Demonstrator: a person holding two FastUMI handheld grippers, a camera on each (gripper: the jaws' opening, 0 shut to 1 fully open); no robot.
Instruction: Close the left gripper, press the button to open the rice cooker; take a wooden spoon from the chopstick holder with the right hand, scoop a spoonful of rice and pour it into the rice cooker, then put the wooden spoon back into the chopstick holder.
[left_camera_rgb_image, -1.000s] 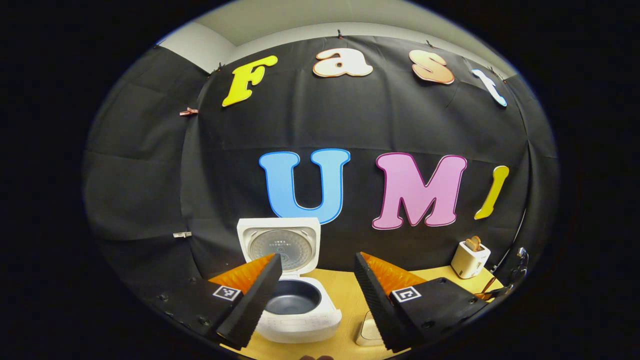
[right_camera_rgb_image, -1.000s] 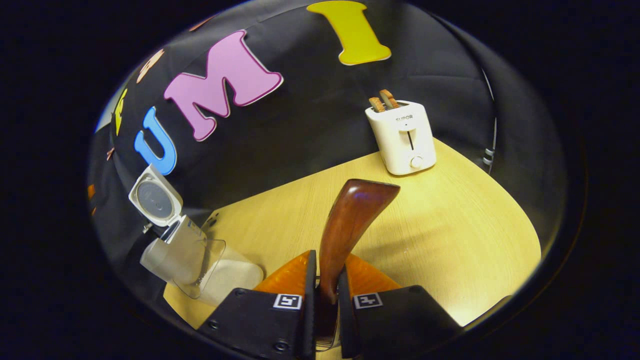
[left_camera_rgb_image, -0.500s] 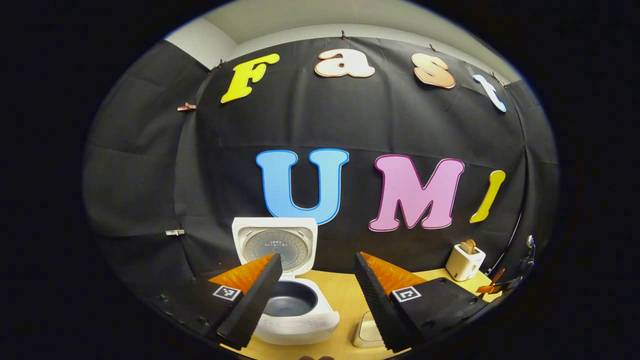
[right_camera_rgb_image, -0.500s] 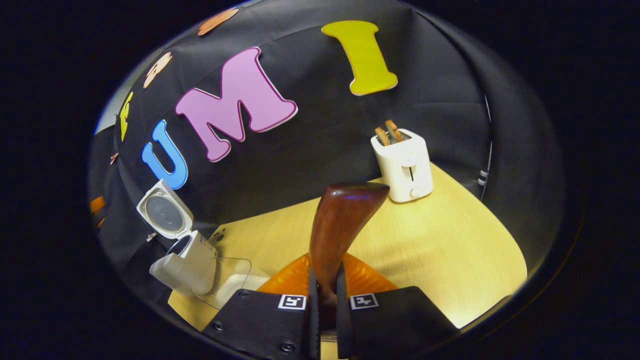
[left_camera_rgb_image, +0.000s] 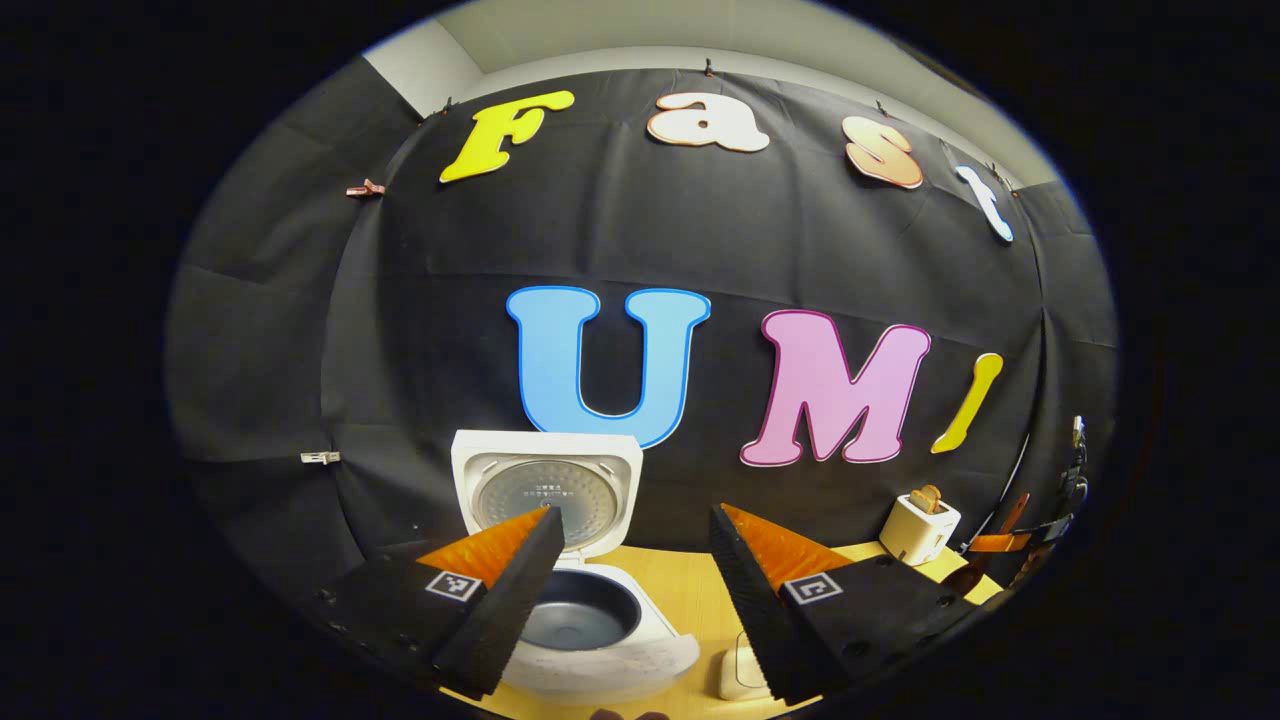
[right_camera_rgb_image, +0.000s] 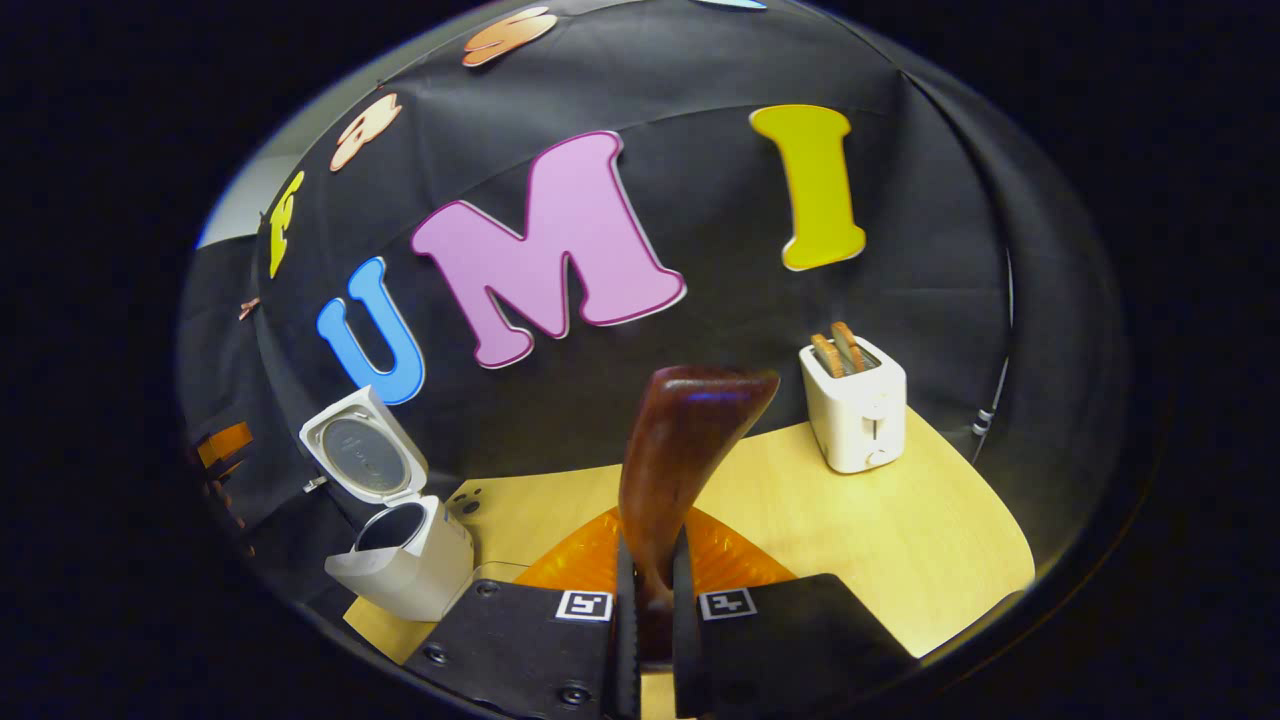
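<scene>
Black cloth backs the pale wooden table. Right claw is clamped on the wooden spoon, whose bowl stands up just ahead of its fingers. Left claw gapes wide and empty, near the rice cooker, whose lid is up. At the table's far right stands a toaster.

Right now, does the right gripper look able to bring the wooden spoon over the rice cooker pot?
Probably yes: the rice cooker has its lid up, and the right gripper holds the wooden spoon above bare table.
</scene>
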